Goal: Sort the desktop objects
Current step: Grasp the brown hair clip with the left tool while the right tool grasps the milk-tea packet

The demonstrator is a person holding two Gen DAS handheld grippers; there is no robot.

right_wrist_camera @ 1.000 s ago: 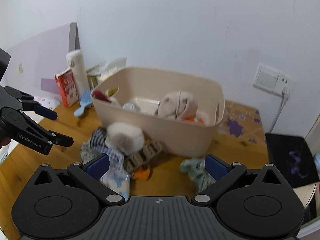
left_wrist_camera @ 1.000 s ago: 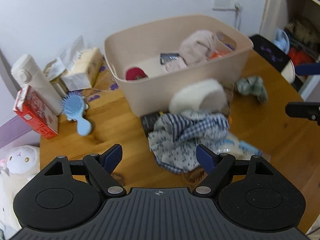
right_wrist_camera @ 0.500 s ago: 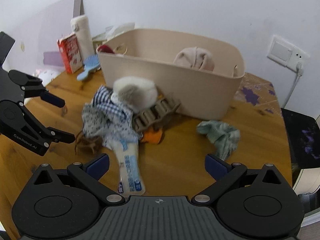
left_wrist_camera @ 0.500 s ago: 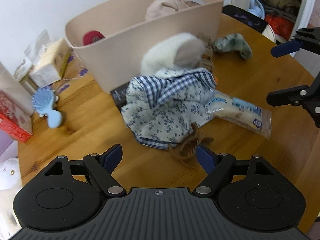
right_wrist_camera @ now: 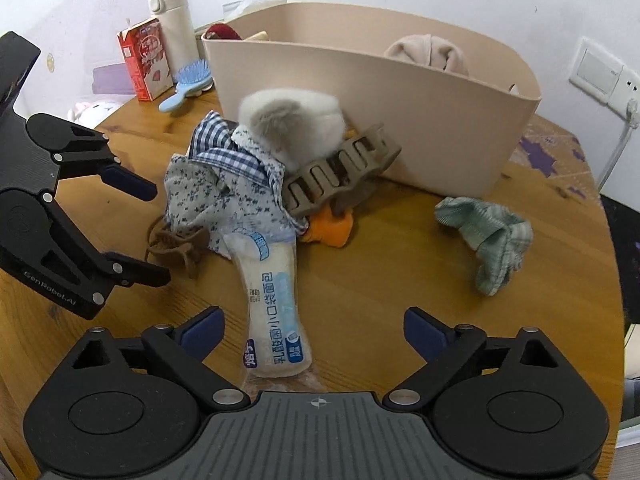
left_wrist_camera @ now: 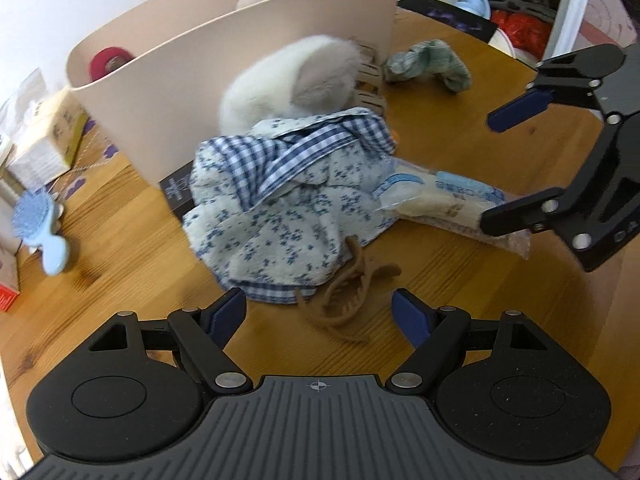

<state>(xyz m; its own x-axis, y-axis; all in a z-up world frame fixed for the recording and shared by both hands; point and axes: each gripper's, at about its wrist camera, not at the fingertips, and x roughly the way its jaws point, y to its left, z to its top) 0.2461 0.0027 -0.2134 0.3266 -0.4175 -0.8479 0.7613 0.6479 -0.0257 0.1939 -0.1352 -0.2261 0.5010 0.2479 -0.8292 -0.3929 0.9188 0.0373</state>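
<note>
Table (right_wrist_camera: 400,288) varnished wood, visible grain. Bin (right_wrist_camera: 440,128) smooth matt plastic. Bread packet (right_wrist_camera: 276,312) glossy film. Floral garment (left_wrist_camera: 280,216) soft cloth. Hair claw (left_wrist_camera: 344,296) smooth plastic. Sock (right_wrist_camera: 492,236) knit.

A bin (right_wrist_camera: 400,120) stands toward the back of the table (right_wrist_camera: 380,280), a balled garment (right_wrist_camera: 430,54) and other items inside it. Heaped against the bin's front wall lie a fluffy bundle (right_wrist_camera: 296,120), a folded cloth (right_wrist_camera: 228,188) below it, and a large hair clip (right_wrist_camera: 340,172) leaning beside them. A bread packet (right_wrist_camera: 272,300) runs from under the cloth toward the table's near edge. A small hair claw (left_wrist_camera: 344,292) lies at the cloth's near-left corner. A crumpled rag (right_wrist_camera: 488,236) sits apart toward the right edge. Near the back-left corner stand a carton (right_wrist_camera: 144,64) and a flask (right_wrist_camera: 172,28), with a hairbrush (right_wrist_camera: 188,84) before them and a tissue box (left_wrist_camera: 48,144) left of the bin.
</note>
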